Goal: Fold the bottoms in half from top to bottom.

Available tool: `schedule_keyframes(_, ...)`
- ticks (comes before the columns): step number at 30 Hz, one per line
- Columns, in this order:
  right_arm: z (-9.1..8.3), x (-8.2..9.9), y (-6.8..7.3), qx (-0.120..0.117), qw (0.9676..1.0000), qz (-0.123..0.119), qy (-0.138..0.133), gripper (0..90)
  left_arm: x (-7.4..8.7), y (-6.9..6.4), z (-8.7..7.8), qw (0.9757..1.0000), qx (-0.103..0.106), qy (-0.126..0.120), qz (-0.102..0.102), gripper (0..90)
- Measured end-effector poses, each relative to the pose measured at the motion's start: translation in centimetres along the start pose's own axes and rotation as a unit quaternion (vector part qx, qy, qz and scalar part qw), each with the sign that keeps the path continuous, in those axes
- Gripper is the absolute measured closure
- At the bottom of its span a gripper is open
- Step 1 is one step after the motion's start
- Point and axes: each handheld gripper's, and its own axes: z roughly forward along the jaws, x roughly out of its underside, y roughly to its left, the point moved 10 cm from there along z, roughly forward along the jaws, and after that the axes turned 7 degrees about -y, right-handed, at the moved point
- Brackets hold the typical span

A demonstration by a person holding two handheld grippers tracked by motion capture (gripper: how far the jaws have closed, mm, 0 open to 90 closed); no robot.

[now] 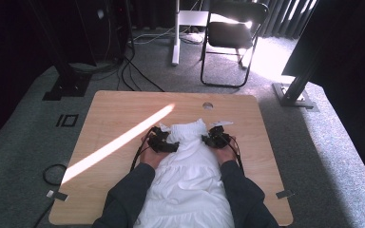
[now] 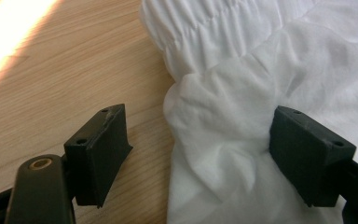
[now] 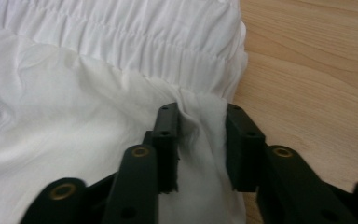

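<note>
Grey carpet floor point(image 1: 24, 156) all round, black chair point(image 1: 233, 33) far side, cables point(image 1: 133, 71) on the floor far left. Wooden counter point(image 1: 114, 114) in the middle, a sun stripe point(image 1: 119, 142) running diagonally across its left half, small round hole point(image 1: 207, 105) near the far edge. Tape bits point(image 1: 285, 194) at the near right and near left corners.

White garment point(image 1: 187, 175) lies flat on the counter, centred, running from mid-counter to the near edge between my forearms; gathered elastic band point(image 3: 135, 37) at its far end.

My sleeves point(image 1: 123, 199) are dark grey, coming in from the near edge on both sides of the garment.

My left tongs point(image 1: 164, 141) sit at the garment's left edge just below the band. In the left gripper view the jaws are spread wide: one over bare wood, the other against the cloth point(image 2: 223, 121), a bunched fold between them, not pinched.

My right tongs point(image 1: 216, 137) sit at the right edge, same height. In the right gripper view the jaws are nearly together with a fold of cloth point(image 3: 200, 126) clamped between them, just below the band.
</note>
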Motion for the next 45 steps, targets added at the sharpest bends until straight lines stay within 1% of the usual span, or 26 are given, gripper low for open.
schedule_keyframes(1,0.0,0.0,0.0,-0.006,1.0000,-0.002,0.000,55.4,0.0,0.0,0.0,1.0000,0.001,0.001,0.004,21.9)
schedule_keyframes(2,0.0,0.0,0.1,-0.015,0.9999,0.005,-0.003,49.4,0.0,-0.1,0.0,1.0000,0.001,0.000,0.004,22.2)
schedule_keyframes(3,0.1,-0.1,0.0,-0.016,0.9998,0.012,-0.006,43.1,0.0,-0.1,0.0,1.0000,0.002,-0.001,0.004,22.5)
schedule_keyframes(6,0.5,-0.2,-0.4,0.008,1.0000,0.003,-0.005,31.8,-0.1,-0.2,0.1,0.9999,0.007,-0.003,0.009,23.9)
schedule_keyframes(9,1.0,-0.4,-0.4,0.024,0.9994,-0.026,0.006,31.0,-0.3,-0.4,0.1,0.9999,0.010,0.000,0.010,27.7)
schedule_keyframes(10,1.1,-0.5,-0.5,0.027,0.9993,-0.026,0.008,31.6,-0.4,-0.5,0.2,0.9999,0.014,-0.001,0.010,32.1)
schedule_keyframes(12,1.2,-0.6,-0.5,0.029,0.9993,-0.022,0.004,36.5,-0.6,-0.7,0.3,0.9998,0.017,-0.003,0.007,41.1)
schedule_keyframes(15,1.0,-0.7,0.0,0.017,0.9994,-0.030,0.000,57.3,-0.9,-1.3,0.4,0.9996,0.029,0.001,0.002,59.1)
schedule_keyframes(16,1.0,-0.7,0.2,0.013,0.9995,-0.029,0.003,63.8,-0.9,-1.4,0.5,0.9994,0.034,0.003,-0.005,65.2)
schedule_keyframes(18,0.8,-0.7,0.4,0.005,0.9998,-0.014,0.016,79.5,-1.0,-1.3,0.5,0.9985,0.048,0.005,-0.026,75.4)
schedule_keyframes(19,0.8,-0.7,0.3,-0.002,0.9998,-0.005,0.020,82.4,-1.0,-1.1,0.5,0.9980,0.052,0.007,-0.037,80.6)
schedule_keyframes(21,0.6,-0.8,0.2,-0.013,0.9997,0.002,0.022,84.1,-1.2,-0.6,0.4,0.9972,0.058,0.010,-0.046,83.5)
schedule_keyframes(23,0.1,-1.4,0.1,-0.018,0.9997,0.003,0.014,84.3,-2.0,0.0,0.0,0.9975,0.058,0.005,-0.040,84.5)
schedule_keyframes(25,-0.8,-2.8,0.1,-0.022,0.9997,-0.008,-0.007,84.3,-3.7,0.7,-0.8,0.9970,0.061,-0.016,-0.045,84.7)
schedule_keyframes(27,-1.9,-4.9,0.1,-0.022,0.9990,-0.024,-0.032,84.3,-6.0,1.3,-2.0,0.9957,0.064,-0.046,-0.049,84.8)
schedule_keyframes(29,-3.2,-7.4,0.2,-0.021,0.9976,-0.028,-0.060,84.3,-8.6,1.8,-3.4,0.9949,0.059,-0.073,-0.039,84.8)
schedule_keyframes(32,-5.3,-11.1,0.4,-0.017,0.9939,-0.039,-0.102,84.3,-12.8,2.3,-6.1,0.9925,0.047,-0.113,-0.008,84.7)
schedule_keyframes(33,-5.3,-11.1,0.4,-0.017,0.9939,-0.039,-0.102,84.3,-12.8,2.3,-6.1,0.9925,0.047,-0.113,-0.008,84.8)
schedule_keyframes(34,-7.3,-14.1,0.8,-0.012,0.9885,-0.049,-0.142,84.3,-15.3,2.6,-7.6,0.9900,0.046,-0.134,0.004,84.7)
schedule_keyframes(36,-8.6,-15.8,1.0,-0.010,0.9845,-0.050,-0.168,84.3,-17.1,2.7,-8.9,0.9873,0.046,-0.152,0.011,84.7)
schedule_keyframes(37,-9.3,-16.8,1.1,-0.013,0.9825,-0.049,-0.179,84.3,-17.1,2.7,-8.9,0.9873,0.046,-0.152,0.011,84.6)
schedule_keyframes(38,-10.2,-17.6,1.4,-0.017,0.9808,-0.050,-0.188,84.3,-18.1,2.6,-10.1,0.9852,0.051,-0.163,0.013,84.6)
schedule_keyframes(40,-11.3,-18.1,2.0,-0.025,0.9791,-0.053,-0.195,84.3,-18.0,2.2,-11.1,0.9842,0.058,-0.166,0.016,84.5)
schedule_keyframes(41,-11.7,-17.9,2.2,-0.031,0.9792,-0.053,-0.194,84.3,-18.0,2.2,-11.1,0.9842,0.058,-0.166,0.016,84.4)
schedule_keyframes(43,-12.6,-16.8,3.0,-0.045,0.9795,-0.055,-0.189,84.2,-15.9,0.9,-12.7,0.9833,0.075,-0.164,0.025,84.3)
schedule_keyframes(45,-13.5,-14.8,4.0,-0.061,0.9800,-0.052,-0.182,84.2,-14.1,-0.2,-13.6,0.9833,0.085,-0.157,0.034,84.1)
